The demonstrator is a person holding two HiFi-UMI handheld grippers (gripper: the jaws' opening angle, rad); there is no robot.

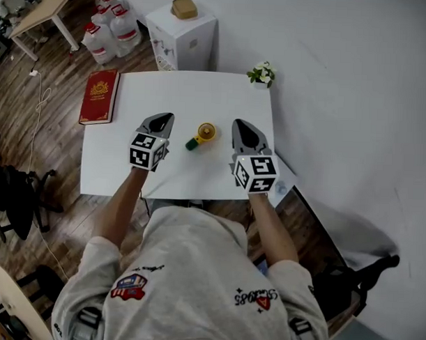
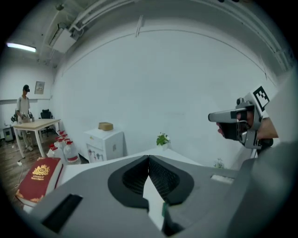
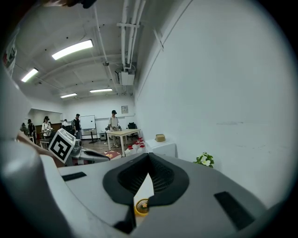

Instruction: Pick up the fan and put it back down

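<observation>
A small yellow fan (image 1: 204, 133) with a green handle lies on the white table (image 1: 201, 96), between my two grippers and touched by neither. My left gripper (image 1: 166, 117) hangs to its left, above the table, with its jaws shut and nothing in them. To the fan's right, my right gripper (image 1: 240, 123) is also shut and empty. In the left gripper view the jaw tips meet (image 2: 149, 158) and a sliver of the green handle (image 2: 164, 209) shows below them. In the right gripper view the tips meet (image 3: 149, 156) and the fan (image 3: 141, 207) shows through the gap below them.
A red book (image 1: 99, 95) lies on the table's left edge. A small potted plant (image 1: 262, 74) stands at its far right corner. Behind the table is a white cabinet (image 1: 181, 32), with water jugs (image 1: 110, 26) on the floor beside it. A white wall runs along the right.
</observation>
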